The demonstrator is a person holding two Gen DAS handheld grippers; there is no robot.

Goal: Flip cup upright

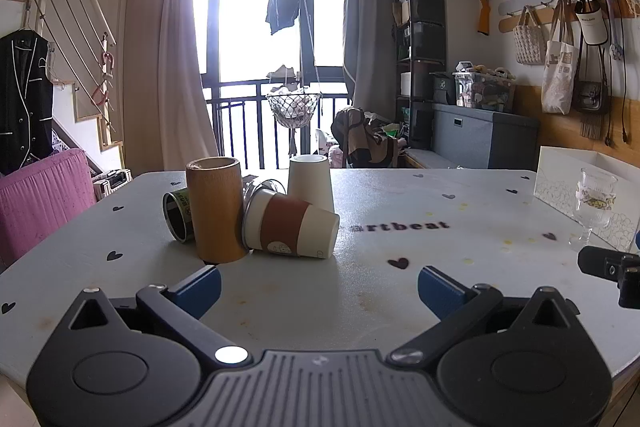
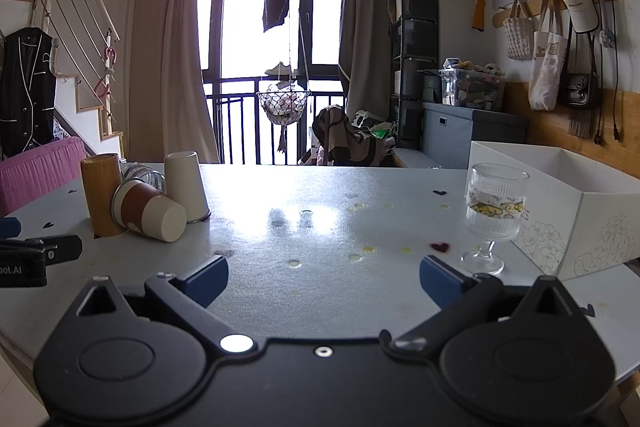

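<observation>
Desk [image 1: 400, 307] carries a sleeved paper cup [image 1: 290, 225] on its side near the far left corner, against a bamboo tumbler [image 1: 216, 209]. We hold the left gripper [image 1: 319, 287] and right gripper [image 2: 324, 277] wide, both empty.

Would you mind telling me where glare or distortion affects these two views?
Left wrist view: the window is blown out, backlighting the cups; fisheye bends the room edges. Right wrist view: same blown-out window, plus bright glare on the table behind the open gripper.
</observation>
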